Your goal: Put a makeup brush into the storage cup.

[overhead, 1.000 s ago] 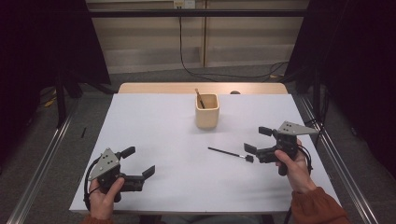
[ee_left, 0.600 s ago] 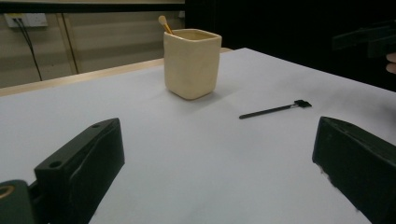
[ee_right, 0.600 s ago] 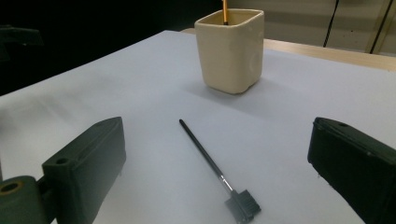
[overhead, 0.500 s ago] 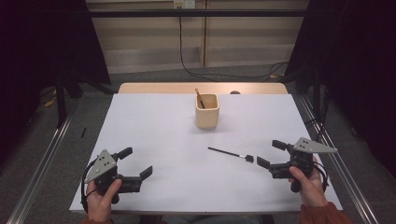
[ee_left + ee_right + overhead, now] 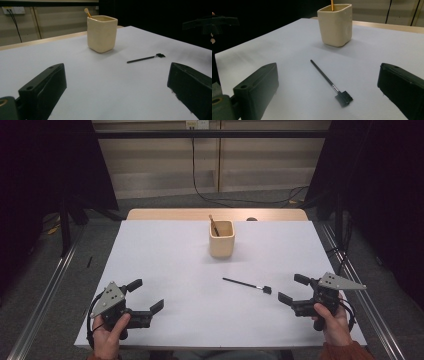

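White sheet: it covers the bench [image 5: 165, 255], and everything lies or stands on it.
Brush: a thin black brush [image 5: 246, 285] with a small comb-like head lies flat on the sheet, right of centre, its head end toward the right tongs and its handle tip angled toward the cup. In the right gripper view the brush [image 5: 329, 82] lies between the two jaws, ahead of them and untouched.
Cup: a cream square cup [image 5: 221, 238] stands upright toward the far edge of the bench, well apart from the brush, with a wooden stick [image 5: 213, 224] leaning inside it.
Right tongs: the right tongs [image 5: 294, 289] are wide, holding nothing, near the brush head at the near right of the bench.
Left tongs: the left tongs [image 5: 146, 294] are also wide and hold nothing, at the near left, well apart from the brush.
Handling: the brush looks very light, stiff and slim, so it will likely skid or roll on the smooth sheet if nudged; the head looks delicate.
Where to grip: best across the handle near its middle, jaws low against the sheet, leaving the head end free.
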